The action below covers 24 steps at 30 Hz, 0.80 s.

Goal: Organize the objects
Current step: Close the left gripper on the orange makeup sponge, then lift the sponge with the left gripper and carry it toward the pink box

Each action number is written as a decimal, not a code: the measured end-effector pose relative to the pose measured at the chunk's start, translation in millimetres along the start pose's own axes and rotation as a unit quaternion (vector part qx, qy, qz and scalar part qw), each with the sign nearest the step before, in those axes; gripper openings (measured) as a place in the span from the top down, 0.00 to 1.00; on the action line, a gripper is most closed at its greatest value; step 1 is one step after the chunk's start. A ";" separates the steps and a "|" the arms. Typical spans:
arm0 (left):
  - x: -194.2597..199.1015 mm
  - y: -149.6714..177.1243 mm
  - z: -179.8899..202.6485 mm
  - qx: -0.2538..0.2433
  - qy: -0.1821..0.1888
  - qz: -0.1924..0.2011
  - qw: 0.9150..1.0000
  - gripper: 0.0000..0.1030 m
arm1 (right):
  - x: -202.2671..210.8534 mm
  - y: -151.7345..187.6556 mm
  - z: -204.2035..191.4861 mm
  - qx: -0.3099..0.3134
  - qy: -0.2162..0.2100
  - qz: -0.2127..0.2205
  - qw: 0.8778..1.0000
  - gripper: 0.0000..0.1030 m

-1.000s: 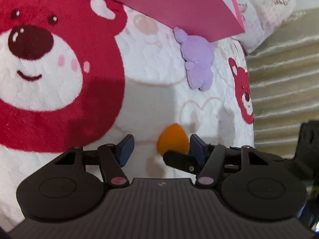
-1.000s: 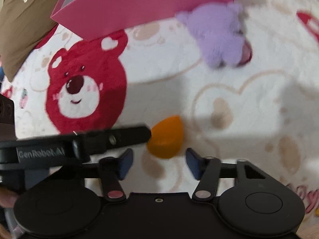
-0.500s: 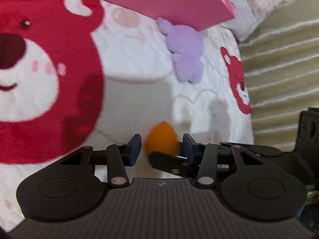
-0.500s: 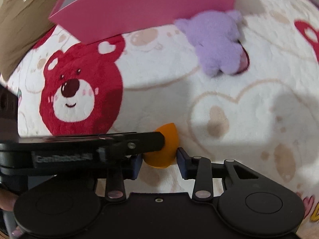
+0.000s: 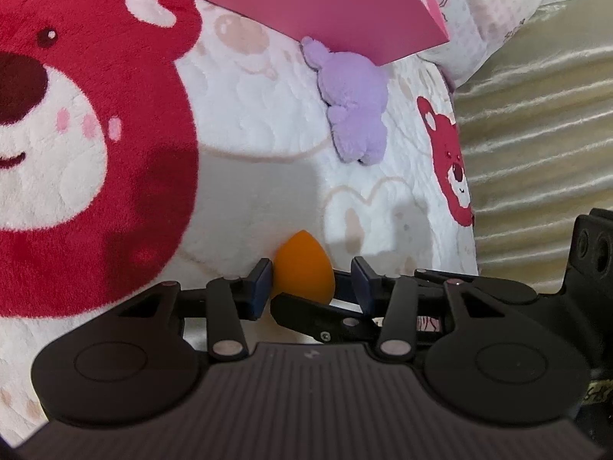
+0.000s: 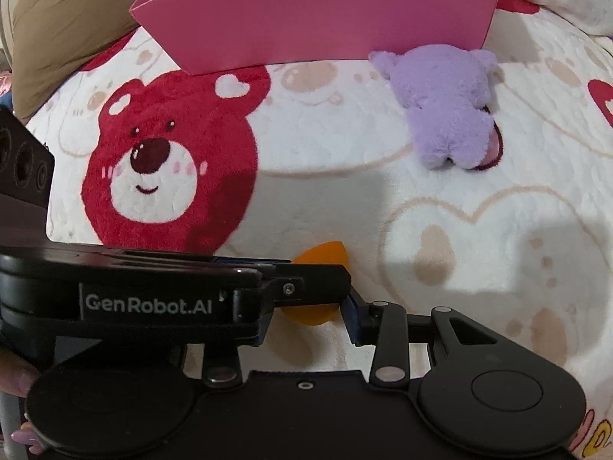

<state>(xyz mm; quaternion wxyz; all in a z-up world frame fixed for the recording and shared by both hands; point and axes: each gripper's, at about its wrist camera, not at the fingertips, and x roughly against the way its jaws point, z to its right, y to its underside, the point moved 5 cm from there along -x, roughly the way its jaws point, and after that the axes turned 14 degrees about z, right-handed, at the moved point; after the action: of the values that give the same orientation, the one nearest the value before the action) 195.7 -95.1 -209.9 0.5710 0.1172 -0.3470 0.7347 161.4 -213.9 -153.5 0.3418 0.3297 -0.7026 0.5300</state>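
Right jaws: the right gripper (image 6: 306, 314) had just been closing and appeared to be pinching the orange makeup sponge (image 5: 302, 264); its one visible pad (image 6: 351, 312) was pressed to the sponge's side, the other being hidden behind the left gripper's finger
Left jaws: the left gripper (image 5: 312, 283) had also just been closing, with the sponge between; one pad (image 5: 262, 281) was laid against the sponge, the other was seen standing clear of it, so the jaws were judged spread, not gripping
Sponge's place: low on the plush bear blanket (image 5: 260, 122), caught between both pairs of jaws, point away from the cameras
Crossing: each gripper's finger was seen lying across the other's jaws
Further out: a purple plush toy (image 6: 448, 107) lay on the blanket, just in front of the pink box (image 6: 325, 11), which is taken to be where the things belong
Risk, collision: the crossed fingers could be knocked or jammed if either hand were lifted first
Risk, squeeze: the soft sponge could be squashed and popped out sideways by two grips at once
Risk, snag: blanket pile could be caught under the low pads
Count: two grippers, one sponge, one plush toy, one box
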 end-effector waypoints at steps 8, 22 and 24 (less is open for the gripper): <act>23.8 -8.6 20.7 -0.055 0.014 0.042 0.998 0.60 | 13.5 -6.4 -9.0 0.032 -0.009 0.044 0.999 0.58; 62.3 -15.7 29.3 -0.088 0.010 0.083 0.993 0.59 | 39.5 -15.5 -34.6 0.103 -0.018 0.114 0.988 0.57; 68.8 -17.4 30.2 -0.089 0.010 0.091 0.992 0.58 | 40.6 -15.7 -37.5 0.104 -0.028 0.116 0.987 0.57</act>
<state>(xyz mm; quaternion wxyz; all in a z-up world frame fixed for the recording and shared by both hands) 182.9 -60.5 -142.1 0.5137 0.0265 -0.4147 0.7506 156.9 -185.1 -104.0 0.2218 0.2944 -0.6864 0.6269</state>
